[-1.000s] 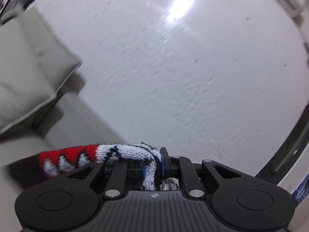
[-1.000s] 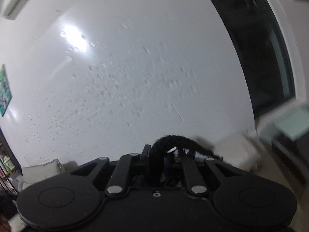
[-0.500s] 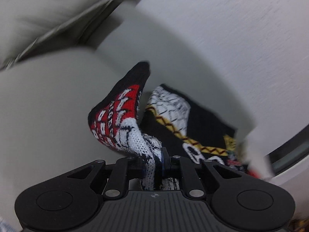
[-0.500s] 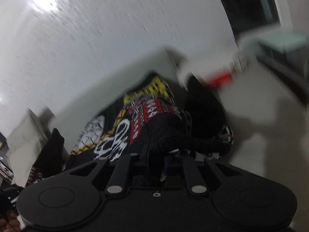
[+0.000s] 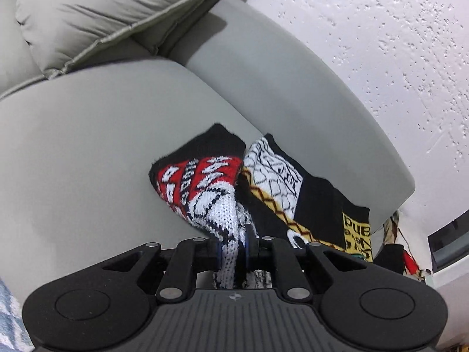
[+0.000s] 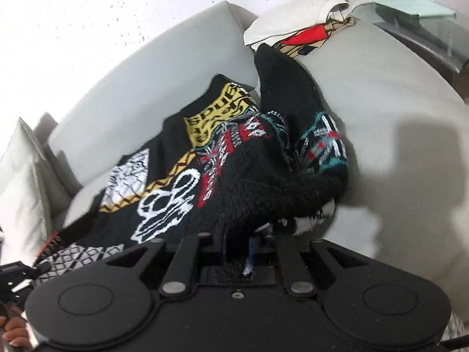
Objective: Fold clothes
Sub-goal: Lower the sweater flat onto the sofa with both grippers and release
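Note:
A black knitted sweater (image 6: 252, 176) with white, yellow, red and teal patterns lies spread on a grey sofa seat (image 6: 381, 94). My right gripper (image 6: 237, 243) is shut on a black fold of it near its right side. In the left wrist view the same sweater (image 5: 310, 193) runs off to the right, and one red, white and black sleeve (image 5: 202, 179) lies on the seat (image 5: 88, 152). My left gripper (image 5: 234, 243) is shut on the white knit of that sleeve.
A grey cushion (image 5: 96, 17) leans at the sofa's back left, under a white textured wall (image 5: 395, 44). A folded pile of white and red clothes (image 6: 304, 26) sits on the sofa's far right. A glass side table (image 6: 419, 20) stands beyond it.
Both grippers have dropped from high up facing the wall down to the sofa, carrying the sweater with them. The sweater now rests spread on the seat; both grips are unchanged.

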### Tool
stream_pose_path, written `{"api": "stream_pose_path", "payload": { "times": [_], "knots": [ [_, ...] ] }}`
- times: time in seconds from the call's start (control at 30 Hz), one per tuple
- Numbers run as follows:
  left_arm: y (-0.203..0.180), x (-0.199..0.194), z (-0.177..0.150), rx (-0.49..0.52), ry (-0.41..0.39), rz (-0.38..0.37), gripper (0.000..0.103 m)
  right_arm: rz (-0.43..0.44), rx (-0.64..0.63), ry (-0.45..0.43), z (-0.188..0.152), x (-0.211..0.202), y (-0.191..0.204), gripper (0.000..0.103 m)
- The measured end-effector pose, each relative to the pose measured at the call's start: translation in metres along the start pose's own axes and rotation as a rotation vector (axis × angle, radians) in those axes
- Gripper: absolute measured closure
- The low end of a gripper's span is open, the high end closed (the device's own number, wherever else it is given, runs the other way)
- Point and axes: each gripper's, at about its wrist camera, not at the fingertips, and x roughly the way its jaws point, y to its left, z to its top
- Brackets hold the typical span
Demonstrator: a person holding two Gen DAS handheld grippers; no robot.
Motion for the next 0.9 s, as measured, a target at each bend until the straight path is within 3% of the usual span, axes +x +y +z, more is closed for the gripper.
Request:
{"api": "stream_pose_path", "payload": {
  "times": [0.13, 0.17, 0.23, 0.3, 0.4, 0.43, 0.47, 0.5, 0.57, 0.7, 0.8, 0.83, 0.9],
  "knots": [
    [0.007, 0.017, -0.019, 0.106, 0.122, 0.130, 0.083, -0.058, -0.041, 0.112, -0.017, 0.028, -0.013, 0.088],
    [0.006, 0.016, -0.029, 0.150, 0.143, 0.171, 0.082, -0.070, -0.049, 0.148, -0.023, 0.035, -0.016, 0.082],
    [-0.002, 0.004, -0.045, 0.228, 0.132, 0.225, 0.077, -0.083, -0.057, 0.184, -0.030, 0.038, -0.022, 0.077],
    [-0.012, -0.016, -0.059, 0.292, 0.091, 0.242, 0.073, -0.075, -0.058, 0.172, -0.031, 0.027, -0.027, 0.058],
    [-0.030, -0.049, -0.082, 0.410, 0.021, 0.236, 0.074, -0.046, -0.071, 0.103, -0.026, -0.004, -0.035, 0.043],
    [-0.036, -0.057, -0.090, 0.442, 0.005, 0.225, 0.074, -0.030, -0.062, 0.082, -0.024, -0.013, -0.039, 0.044],
    [-0.040, -0.060, -0.096, 0.455, 0.008, 0.201, 0.074, -0.012, -0.051, 0.063, -0.022, -0.021, -0.042, 0.052],
    [-0.049, -0.061, -0.104, 0.470, 0.013, 0.170, 0.074, -0.002, -0.053, 0.055, -0.020, -0.024, -0.043, 0.068],
    [-0.064, -0.054, -0.118, 0.510, 0.035, 0.111, 0.073, 0.022, -0.074, 0.043, -0.020, -0.029, -0.039, 0.080],
    [-0.094, -0.002, -0.150, 0.617, 0.089, 0.121, 0.074, 0.037, -0.155, 0.027, -0.025, -0.004, -0.015, 0.080],
    [-0.102, 0.026, -0.161, 0.650, 0.099, 0.164, 0.077, -0.113, -0.293, -0.080, -0.025, 0.016, 0.000, 0.080],
    [-0.100, 0.034, -0.163, 0.645, 0.136, 0.188, 0.079, -0.164, -0.322, -0.073, -0.025, 0.026, 0.000, 0.080],
    [-0.094, 0.044, -0.167, 0.638, 0.189, 0.213, 0.080, -0.214, -0.287, 0.053, -0.026, 0.053, -0.012, 0.081]
  ]
}}
